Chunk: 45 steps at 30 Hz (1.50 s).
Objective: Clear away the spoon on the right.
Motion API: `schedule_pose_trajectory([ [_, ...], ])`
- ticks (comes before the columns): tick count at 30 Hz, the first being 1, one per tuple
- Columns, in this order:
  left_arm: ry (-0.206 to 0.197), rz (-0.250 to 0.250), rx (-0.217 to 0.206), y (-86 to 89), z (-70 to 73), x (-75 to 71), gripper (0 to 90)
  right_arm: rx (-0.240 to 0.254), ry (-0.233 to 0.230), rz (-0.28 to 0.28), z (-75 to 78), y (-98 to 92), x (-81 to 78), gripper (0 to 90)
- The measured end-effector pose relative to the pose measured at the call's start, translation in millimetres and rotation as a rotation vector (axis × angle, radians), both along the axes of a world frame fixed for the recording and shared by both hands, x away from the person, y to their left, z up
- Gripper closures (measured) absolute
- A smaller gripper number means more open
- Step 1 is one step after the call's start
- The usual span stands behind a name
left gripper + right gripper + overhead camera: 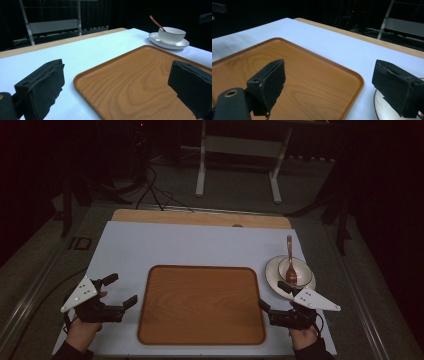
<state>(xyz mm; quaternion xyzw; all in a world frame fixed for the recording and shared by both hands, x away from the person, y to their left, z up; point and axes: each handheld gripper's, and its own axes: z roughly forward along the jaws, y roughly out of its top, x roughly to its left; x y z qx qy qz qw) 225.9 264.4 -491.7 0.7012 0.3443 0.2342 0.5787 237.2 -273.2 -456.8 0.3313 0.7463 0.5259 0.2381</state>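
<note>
The left hand-held gripper (119,291) hovers just left of the wooden tray (200,305), jaws spread wide with nothing between them. The right hand-held gripper (274,295) is likewise spread and holds nothing, 1 jaw over the tray's right edge, the other near the saucer (273,270). On that saucer sits a bowl (300,268) with a spoon (290,260), all on the white surface (190,245).

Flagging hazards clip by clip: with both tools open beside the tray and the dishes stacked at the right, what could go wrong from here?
1. The spoon leans loose in the bowl; lifting the stack could tip it out.
2. The bowl sits on the plate, so a grip on the plate alone may let it slide.
3. The right tool sits close to the plate and could knock it when it moves.
</note>
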Motion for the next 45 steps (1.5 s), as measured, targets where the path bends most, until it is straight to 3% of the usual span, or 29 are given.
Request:
schedule_pose_trajectory([
  [7,-0.010,-0.008,0.003,-3.6,1.7,-1.6,1.6,-0.032,0.001,0.015,2.8,4.1,-6.0,11.2],
  [11,-0.019,-0.010,0.012,-5.5,2.9,-3.3,1.6,-0.024,0.022,0.085,9.5,9.7,-11.0,10.6],
  [15,-0.028,-0.018,0.016,-7.6,4.3,-5.3,1.6,-0.017,0.023,0.148,22.4,14.2,-17.4,10.6],
  [20,-0.027,-0.028,0.013,-8.9,4.4,-5.1,1.6,-0.002,-0.026,0.175,44.0,14.0,-22.0,10.6],
  [29,-0.018,-0.043,0.016,-10.7,3.5,-4.4,1.6,0.007,-0.075,0.182,68.7,11.4,-15.6,10.5],
  [36,-0.010,-0.042,0.013,-10.7,2.6,-3.7,1.6,0.026,-0.105,0.098,81.2,7.9,-2.3,10.6],
  [45,-0.012,-0.043,0.013,-11.2,3.1,-4.5,1.6,0.008,-0.149,0.055,90.6,3.8,14.0,10.6],
])
